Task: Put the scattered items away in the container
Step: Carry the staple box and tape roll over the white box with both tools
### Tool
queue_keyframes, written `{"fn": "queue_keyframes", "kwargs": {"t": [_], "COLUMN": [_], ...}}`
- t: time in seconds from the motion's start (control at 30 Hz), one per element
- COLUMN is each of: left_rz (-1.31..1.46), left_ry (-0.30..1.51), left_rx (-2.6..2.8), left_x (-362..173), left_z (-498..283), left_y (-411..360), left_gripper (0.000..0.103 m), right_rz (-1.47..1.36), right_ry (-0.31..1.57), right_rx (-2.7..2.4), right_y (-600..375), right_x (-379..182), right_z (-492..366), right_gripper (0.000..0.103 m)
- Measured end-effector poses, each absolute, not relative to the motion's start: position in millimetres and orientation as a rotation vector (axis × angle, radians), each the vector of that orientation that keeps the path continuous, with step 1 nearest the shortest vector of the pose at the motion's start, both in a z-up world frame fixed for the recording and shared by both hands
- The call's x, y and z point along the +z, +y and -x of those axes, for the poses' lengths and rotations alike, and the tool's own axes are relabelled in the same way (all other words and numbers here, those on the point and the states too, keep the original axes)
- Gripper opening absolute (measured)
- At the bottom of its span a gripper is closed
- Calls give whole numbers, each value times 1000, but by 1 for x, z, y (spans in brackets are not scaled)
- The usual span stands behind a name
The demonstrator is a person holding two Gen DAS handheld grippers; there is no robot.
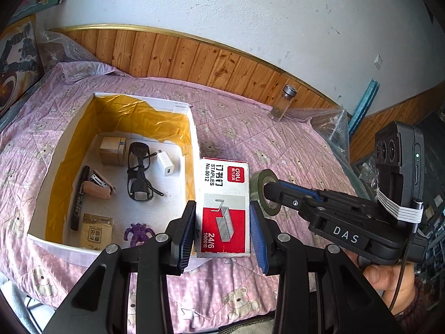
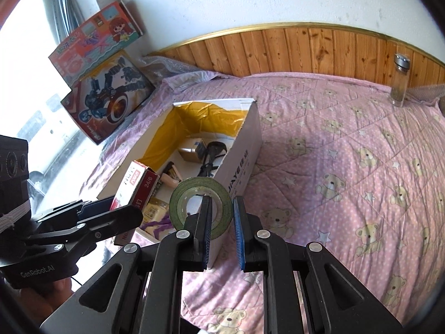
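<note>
In my left view, my left gripper (image 1: 222, 222) clamps the staple box (image 1: 224, 207) by its long sides, pads flat on both, so it hangs level and will not twist. It sits just right of the container (image 1: 194, 139), close to the near right corner, ready to pass over the wall. Inside already lie glasses (image 1: 140, 171), a charger (image 1: 165, 162) and a purple toy (image 1: 139, 233). To the right, my right gripper (image 1: 271, 193) holds the tape roll (image 1: 265, 192) with one finger through its hole.

In my right view, the right gripper (image 2: 221, 222) pinches the roll's (image 2: 200, 206) wall, narrow, one finger inside, one outside; that keeps the ring upright. It hangs at the container's (image 2: 244, 150) near edge. The bottle (image 2: 400, 80) stands far right, waiting.
</note>
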State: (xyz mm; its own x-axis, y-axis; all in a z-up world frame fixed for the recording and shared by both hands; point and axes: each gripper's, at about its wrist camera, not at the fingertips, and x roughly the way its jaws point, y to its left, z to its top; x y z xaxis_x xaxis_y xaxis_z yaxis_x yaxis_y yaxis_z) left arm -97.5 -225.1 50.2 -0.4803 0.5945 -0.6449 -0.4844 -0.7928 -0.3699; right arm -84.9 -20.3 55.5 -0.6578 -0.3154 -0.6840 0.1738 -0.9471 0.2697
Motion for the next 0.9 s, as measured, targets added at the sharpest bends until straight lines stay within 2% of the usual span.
{"fn": "queue_keyframes", "kwargs": {"t": [0.6, 0.9], "left_rz": [1098, 1192], "left_ry": [-319, -351], "left_rx": [2377, 2311], "left_x": [48, 26], "left_z": [147, 168], "left_y": [-282, -259], "left_gripper": [38, 38], "right_rz": [-1080, -1079], "right_ry": [-71, 29], "right_rx": [-2570, -2559], "right_y": [-51, -58], "right_x": [79, 93], "right_z": [123, 162], "right_gripper": [16, 16]}}
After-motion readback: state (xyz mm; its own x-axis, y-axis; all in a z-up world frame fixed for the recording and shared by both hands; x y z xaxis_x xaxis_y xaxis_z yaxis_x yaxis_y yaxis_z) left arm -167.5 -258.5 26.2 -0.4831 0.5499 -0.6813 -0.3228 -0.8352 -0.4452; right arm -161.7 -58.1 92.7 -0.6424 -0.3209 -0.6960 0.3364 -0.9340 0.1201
